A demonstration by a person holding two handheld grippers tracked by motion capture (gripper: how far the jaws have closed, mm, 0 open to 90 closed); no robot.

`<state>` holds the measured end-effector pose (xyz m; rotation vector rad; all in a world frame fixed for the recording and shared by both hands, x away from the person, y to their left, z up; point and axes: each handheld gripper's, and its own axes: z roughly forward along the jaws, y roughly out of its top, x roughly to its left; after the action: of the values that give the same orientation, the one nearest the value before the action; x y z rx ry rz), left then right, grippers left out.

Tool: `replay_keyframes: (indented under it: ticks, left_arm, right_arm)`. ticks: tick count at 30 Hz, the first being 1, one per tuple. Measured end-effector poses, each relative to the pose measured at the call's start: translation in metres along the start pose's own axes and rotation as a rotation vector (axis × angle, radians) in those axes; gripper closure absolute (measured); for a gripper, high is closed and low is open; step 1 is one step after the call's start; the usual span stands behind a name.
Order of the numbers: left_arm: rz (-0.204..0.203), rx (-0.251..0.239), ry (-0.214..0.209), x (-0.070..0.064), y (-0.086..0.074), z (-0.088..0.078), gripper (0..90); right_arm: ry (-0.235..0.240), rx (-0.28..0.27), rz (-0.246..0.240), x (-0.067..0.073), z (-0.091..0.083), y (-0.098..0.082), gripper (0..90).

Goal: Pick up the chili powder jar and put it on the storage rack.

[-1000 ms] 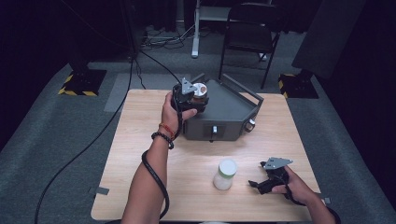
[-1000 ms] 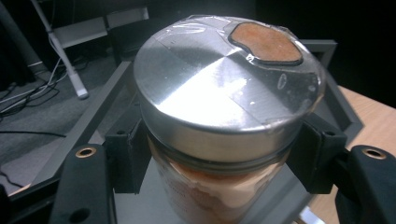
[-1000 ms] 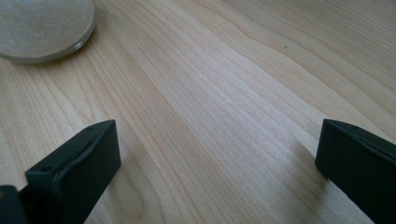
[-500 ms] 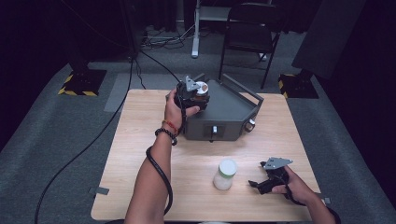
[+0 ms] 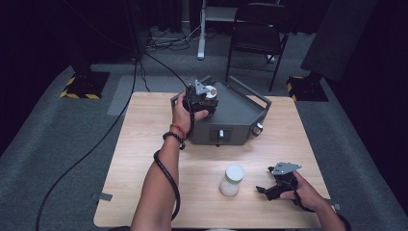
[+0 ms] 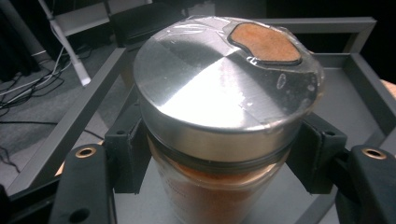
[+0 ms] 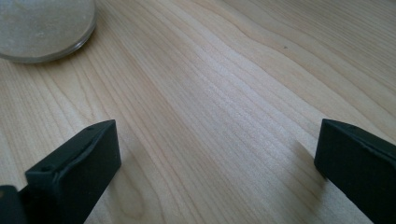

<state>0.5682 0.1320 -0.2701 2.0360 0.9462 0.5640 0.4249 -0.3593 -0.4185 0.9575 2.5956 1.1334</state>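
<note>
Left gripper (image 5: 204,96): we clamp the spice jar (image 6: 219,116) just under its steel lid (image 6: 224,79), over the grey metal tray (image 5: 235,103) at the table's far side.
Right gripper (image 5: 269,188): our jaws spread wide, nothing between, low at the wooden table (image 5: 144,144)'s near right, just right of the white jar (image 5: 232,179).

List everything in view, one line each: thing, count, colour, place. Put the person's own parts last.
spice jar: 1, clear glass with orange powder and a silver lid, over the grey tray, held in the left gripper
white-lidded jar: 1, pale, near the front of the table
tray box: 1, dark grey with a railed top, at the back of the table
table: 1, light wood
chair: 1, black, behind the table
left gripper: 1, black, jaws shut on the spice jar
right gripper: 1, black, jaws open, low over the table right of the white-lidded jar
</note>
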Motion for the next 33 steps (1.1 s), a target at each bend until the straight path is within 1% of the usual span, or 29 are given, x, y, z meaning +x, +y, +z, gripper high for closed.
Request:
replay_keyframes:
  ticks: [7, 9, 12, 15, 18, 23, 27, 33]
  left_arm:
    - [0.003, 0.021, 0.005, 0.000, -0.001, 0.005, 31.6]
    - [-0.005, 0.027, 0.002, 0.002, -0.003, 0.006, 31.6]
    - [-0.012, 0.023, 0.000, 0.003, -0.004, 0.006, 31.6]
    - [-0.005, 0.027, 0.001, 0.003, -0.003, 0.006, 31.5]
    - [-0.015, 0.026, 0.005, 0.002, -0.003, 0.007, 31.5]
    - [-0.045, 0.024, 0.004, 0.005, -0.005, 0.008, 31.2]
    - [-0.063, 0.009, 0.000, 0.008, -0.010, 0.008, 30.8]
    - [-0.063, 0.005, 0.001, 0.008, -0.011, 0.009, 30.7]
  right_arm:
    - [0.000, 0.000, 0.000, 0.000, 0.000, 0.000, 0.0]
    - [0.000, 0.000, 0.000, 0.000, 0.000, 0.000, 0.0]
    - [0.000, 0.000, 0.000, 0.000, 0.000, 0.000, 0.0]
    - [0.000, 0.000, 0.000, 0.000, 0.000, 0.000, 0.0]
    - [0.001, 0.001, 0.001, 0.000, 0.000, 0.000, 0.0]
    - [0.000, 0.000, 0.000, 0.000, 0.000, 0.000, 0.0]
    - [0.001, 0.001, 0.001, 0.000, 0.000, 0.000, 0.0]
    - [0.001, 0.001, 0.001, 0.000, 0.000, 0.000, 0.0]
